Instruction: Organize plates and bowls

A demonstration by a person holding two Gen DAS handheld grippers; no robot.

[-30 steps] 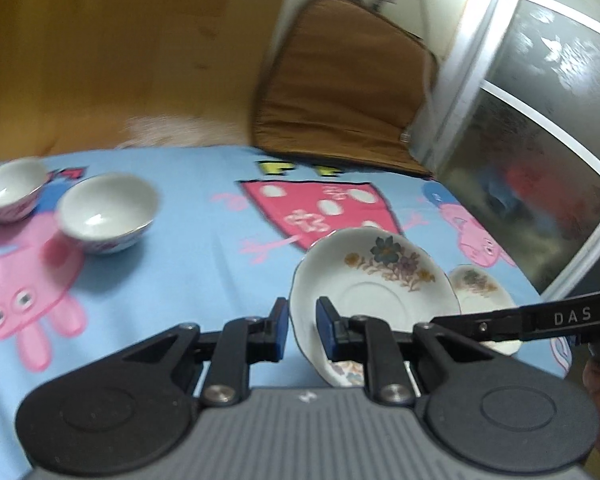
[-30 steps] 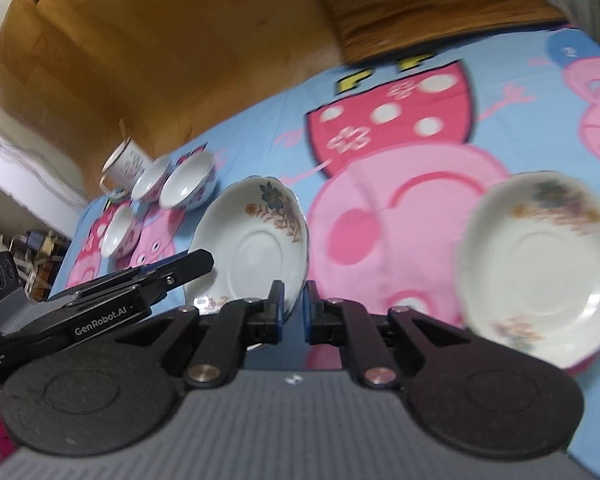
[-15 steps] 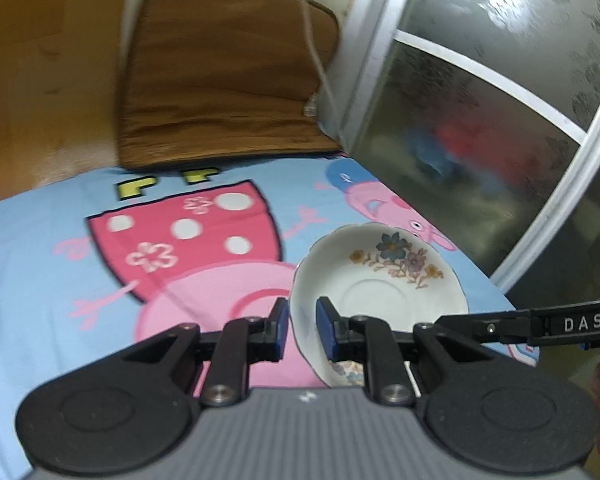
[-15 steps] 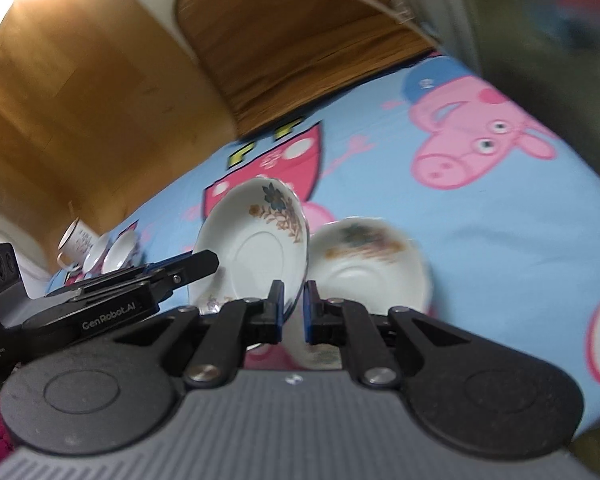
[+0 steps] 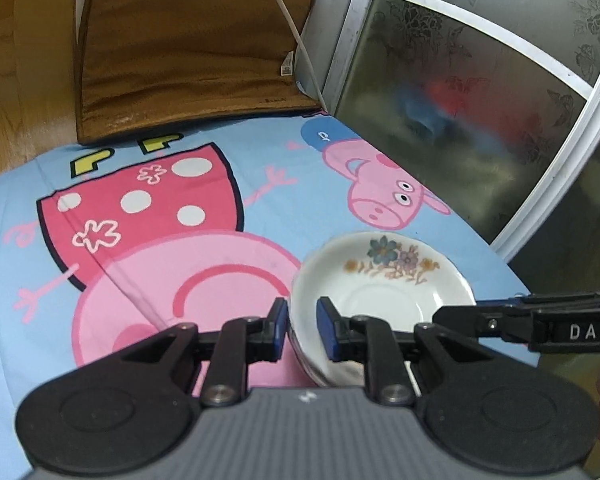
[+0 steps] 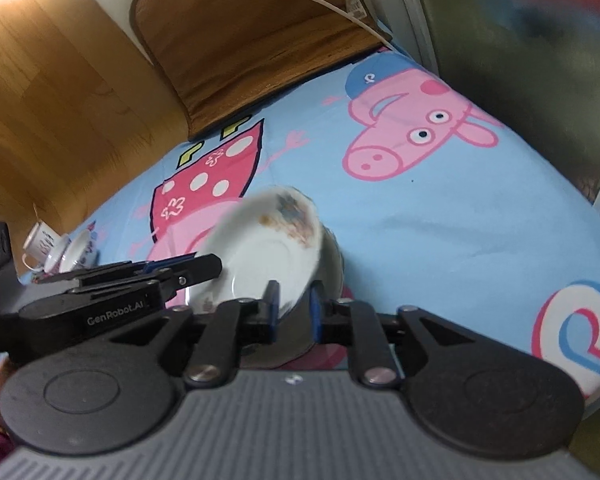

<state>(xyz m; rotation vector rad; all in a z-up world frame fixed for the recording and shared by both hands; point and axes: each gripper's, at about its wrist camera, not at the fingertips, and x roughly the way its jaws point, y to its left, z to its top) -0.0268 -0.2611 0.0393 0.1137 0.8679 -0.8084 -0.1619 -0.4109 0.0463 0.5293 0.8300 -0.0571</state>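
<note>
A white floral plate (image 5: 384, 280) sits between both grippers, its rim inside each pair of jaws. It rests on top of a second plate (image 6: 332, 256), whose rim shows beneath it. My left gripper (image 5: 302, 328) has its pads a small gap apart around the plate's near rim. My right gripper (image 6: 292, 308) stands the same way at the plate's (image 6: 268, 252) other edge. Each gripper shows in the other's view: the right one (image 5: 520, 320) and the left one (image 6: 172, 272).
A Peppa Pig cloth (image 5: 148, 220) covers the table. A brown cushion (image 5: 180, 40) leans at the back. A frosted glass door (image 5: 480, 92) stands close on the right. A mug and small bowls (image 6: 60, 248) sit at the far left.
Both grippers carried the plate to the right and lowered it onto the second plate near the table's right edge. Their jaws have widened slightly around its rim.
</note>
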